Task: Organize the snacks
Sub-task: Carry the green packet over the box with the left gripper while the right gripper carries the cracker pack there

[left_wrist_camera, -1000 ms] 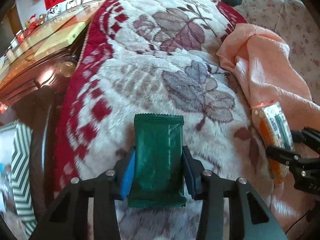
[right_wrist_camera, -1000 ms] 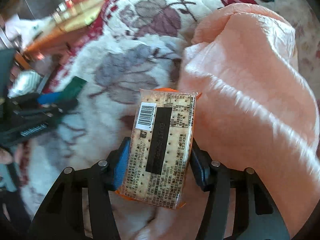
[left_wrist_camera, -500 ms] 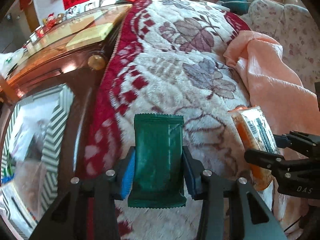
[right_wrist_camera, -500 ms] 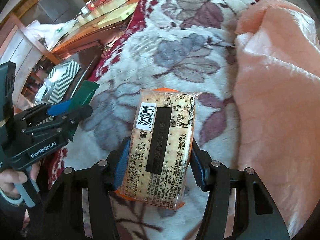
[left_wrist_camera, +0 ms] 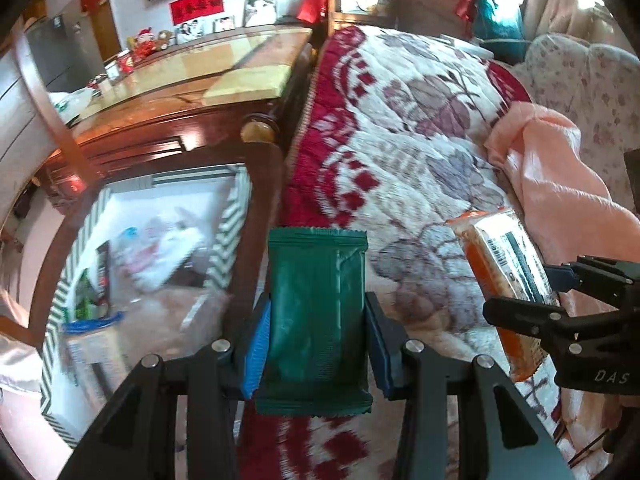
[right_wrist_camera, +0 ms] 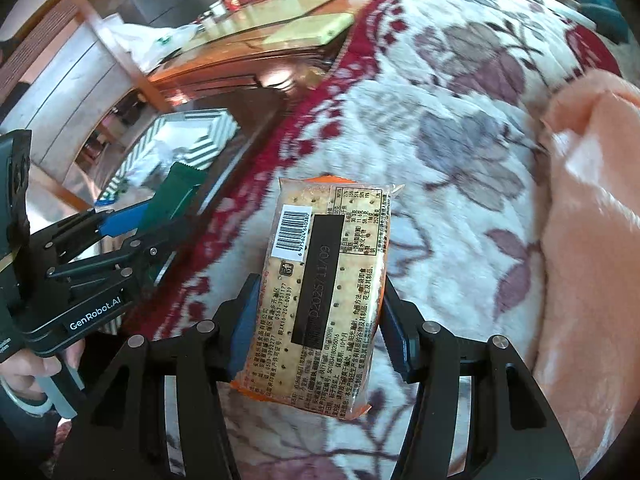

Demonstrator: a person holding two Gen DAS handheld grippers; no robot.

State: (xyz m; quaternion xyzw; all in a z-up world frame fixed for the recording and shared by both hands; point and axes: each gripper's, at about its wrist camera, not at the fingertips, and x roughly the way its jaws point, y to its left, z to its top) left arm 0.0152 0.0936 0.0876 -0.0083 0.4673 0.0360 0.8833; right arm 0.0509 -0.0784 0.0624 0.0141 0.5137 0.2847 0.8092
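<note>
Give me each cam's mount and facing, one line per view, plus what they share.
Left wrist: on the left gripper, looking forward over its fingers, shut on a green snack packet; beyond, floral blanket, striped box left; right gripper enters right.
Right wrist: on the right gripper, shut on a cracker pack, over the blanket; left gripper and holding hand at left.
Shared: both snacks, both grippers, blanket, peach cloth, striped box, wooden table.
</note>
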